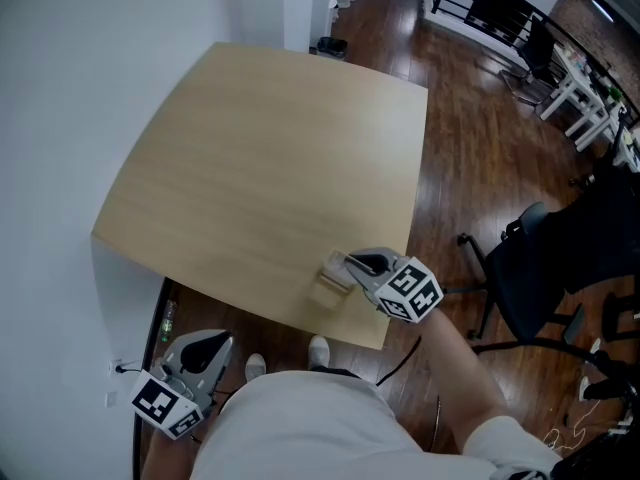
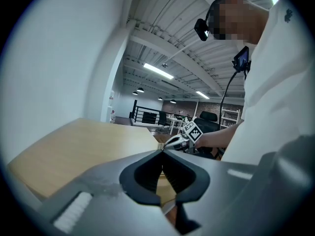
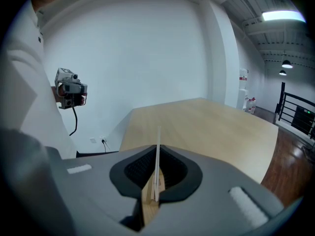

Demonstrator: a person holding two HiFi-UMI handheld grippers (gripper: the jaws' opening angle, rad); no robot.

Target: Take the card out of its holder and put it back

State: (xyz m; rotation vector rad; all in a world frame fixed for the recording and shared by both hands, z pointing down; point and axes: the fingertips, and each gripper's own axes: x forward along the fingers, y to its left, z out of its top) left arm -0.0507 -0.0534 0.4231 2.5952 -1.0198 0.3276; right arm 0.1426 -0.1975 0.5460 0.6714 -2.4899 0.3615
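A pale card (image 1: pixel 336 266) stands in a small wooden holder (image 1: pixel 328 290) near the front edge of the light wooden table (image 1: pixel 270 158). My right gripper (image 1: pixel 352 265) is at it from the right. In the right gripper view the card (image 3: pixel 158 151) shows edge-on and upright between the dark pads, with the holder (image 3: pixel 149 204) below; the right gripper (image 3: pixel 156 168) is shut on the card. My left gripper (image 1: pixel 218 346) hangs below the table's near-left edge, off the top. Its jaws (image 2: pixel 162 152) meet with nothing between them, and it looks across the table (image 2: pixel 74 146) toward the right gripper (image 2: pixel 172 141).
A white wall runs along the table's left side, with a socket and cable (image 1: pixel 118 370) low down. A dark office chair (image 1: pixel 545 268) stands on the wooden floor to the right. A small camera (image 3: pixel 70 88) is mounted on the wall.
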